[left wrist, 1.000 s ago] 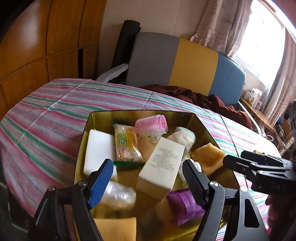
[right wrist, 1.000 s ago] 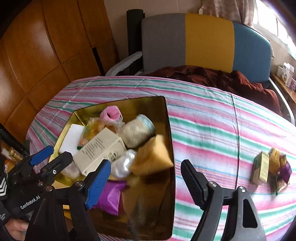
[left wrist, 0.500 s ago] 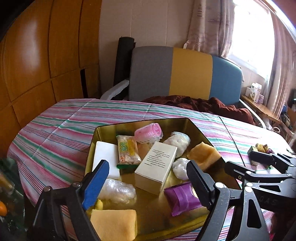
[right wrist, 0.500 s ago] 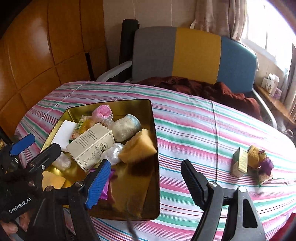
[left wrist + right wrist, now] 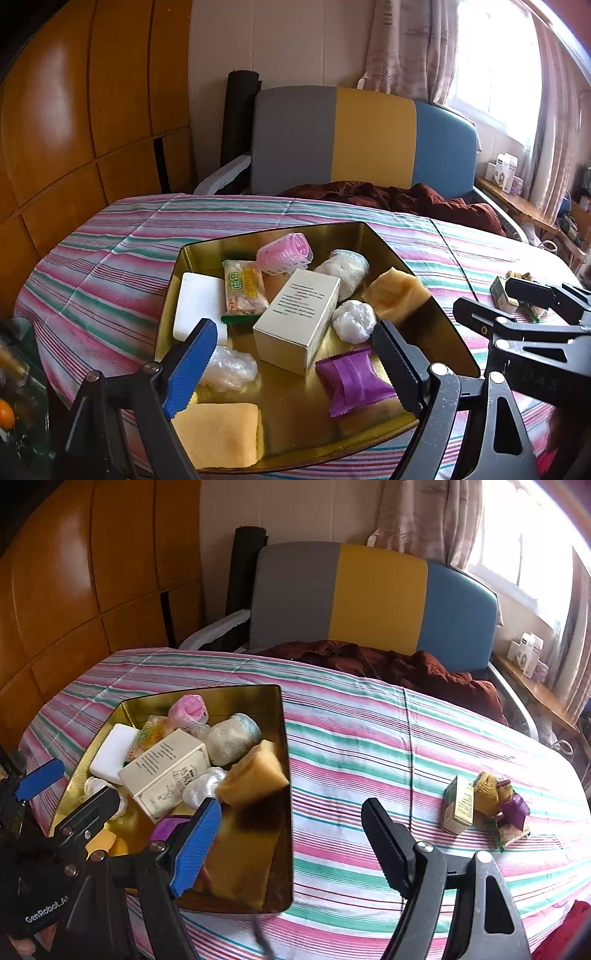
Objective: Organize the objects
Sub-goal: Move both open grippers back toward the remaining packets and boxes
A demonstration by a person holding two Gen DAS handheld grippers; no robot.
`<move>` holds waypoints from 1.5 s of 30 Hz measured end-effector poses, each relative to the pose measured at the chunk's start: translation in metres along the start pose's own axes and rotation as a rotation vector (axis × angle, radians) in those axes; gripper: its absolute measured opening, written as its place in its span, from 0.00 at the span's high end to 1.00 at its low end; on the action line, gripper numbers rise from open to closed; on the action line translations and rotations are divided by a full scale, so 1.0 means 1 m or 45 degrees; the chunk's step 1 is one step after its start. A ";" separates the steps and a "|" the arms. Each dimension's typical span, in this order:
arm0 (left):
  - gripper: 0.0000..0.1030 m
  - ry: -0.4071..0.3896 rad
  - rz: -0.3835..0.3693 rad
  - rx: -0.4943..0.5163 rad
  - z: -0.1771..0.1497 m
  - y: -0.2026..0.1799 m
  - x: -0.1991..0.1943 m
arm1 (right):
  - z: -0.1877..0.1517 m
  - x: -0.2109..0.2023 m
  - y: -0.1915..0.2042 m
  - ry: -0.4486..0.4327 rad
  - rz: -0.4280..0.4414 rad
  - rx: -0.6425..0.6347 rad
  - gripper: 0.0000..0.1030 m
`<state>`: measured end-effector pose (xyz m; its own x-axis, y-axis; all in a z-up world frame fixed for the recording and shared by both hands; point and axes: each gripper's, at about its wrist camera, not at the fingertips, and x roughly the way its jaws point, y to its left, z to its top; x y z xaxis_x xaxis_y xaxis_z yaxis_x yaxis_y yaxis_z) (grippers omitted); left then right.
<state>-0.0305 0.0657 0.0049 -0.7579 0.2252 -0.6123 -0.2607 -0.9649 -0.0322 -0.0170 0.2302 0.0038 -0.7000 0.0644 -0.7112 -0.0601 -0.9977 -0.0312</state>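
In the left wrist view, the left gripper (image 5: 291,354) is hovering at the bottom of the frame with jaws spread and nothing between the pads, above a shiny gold metal tray (image 5: 436,325) sitting mid-frame on a striped pink, green and white tablecloth (image 5: 110,266); a cream cardboard box (image 5: 297,319) is lying at its centre. In the right wrist view, the right gripper (image 5: 291,840) is gaping empty at the bottom, the tray (image 5: 282,738) sitting at centre left, and a small pile of packets (image 5: 484,808) is lying at the right.
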 end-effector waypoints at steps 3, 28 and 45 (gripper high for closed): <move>0.13 0.008 -0.009 0.020 0.000 -0.006 0.001 | -0.002 0.001 -0.008 0.005 -0.012 0.022 0.23; 0.06 -0.001 -0.193 0.225 0.005 -0.072 -0.010 | 0.012 -0.016 -0.181 -0.064 -0.407 0.213 0.16; 0.02 0.097 -0.383 0.361 0.017 -0.156 0.015 | -0.038 -0.004 -0.324 0.053 -0.420 0.867 0.16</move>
<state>-0.0112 0.2215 0.0138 -0.5794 0.4705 -0.6655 -0.6262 -0.7797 -0.0061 0.0322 0.5525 -0.0097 -0.5430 0.3429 -0.7665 -0.6973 -0.6928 0.1840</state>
